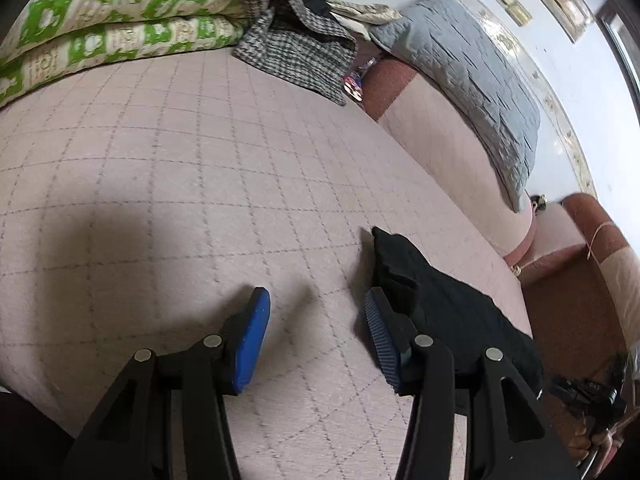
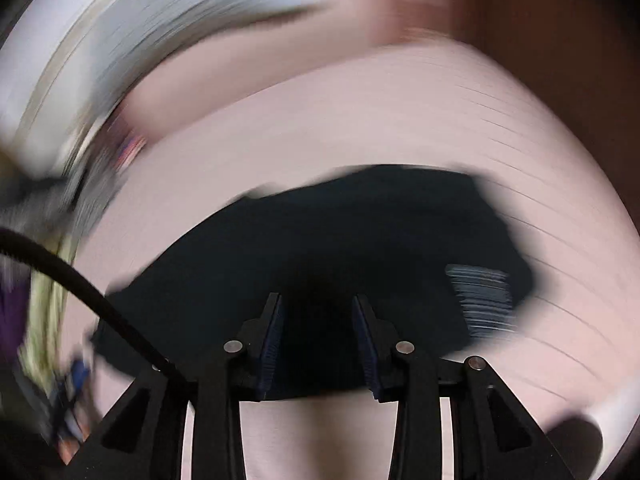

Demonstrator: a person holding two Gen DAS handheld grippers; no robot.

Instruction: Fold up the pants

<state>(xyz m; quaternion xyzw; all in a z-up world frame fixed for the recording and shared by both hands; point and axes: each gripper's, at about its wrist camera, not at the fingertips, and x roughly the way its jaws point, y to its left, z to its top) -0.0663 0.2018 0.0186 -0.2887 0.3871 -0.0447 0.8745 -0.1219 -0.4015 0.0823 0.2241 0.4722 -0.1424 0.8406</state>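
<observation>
The black pants [image 1: 452, 304] lie bunched on the pink quilted bed [image 1: 180, 152], at the right of the left wrist view. My left gripper [image 1: 316, 320] is open and empty just above the bed, its right finger beside the pants' edge. In the blurred right wrist view the pants [image 2: 340, 232] lie as a dark heap with a pale label patch [image 2: 484, 300]. My right gripper [image 2: 318, 328] is open right over the near edge of the pants, with nothing between the pads.
Green-and-white folded quilts [image 1: 112, 20] and a houndstooth garment [image 1: 296, 40] lie at the far end of the bed. A grey quilted blanket [image 1: 472, 76] covers a pink sofa back on the right. The other gripper [image 1: 592, 400] shows low right. A black cable [image 2: 80, 280] crosses left.
</observation>
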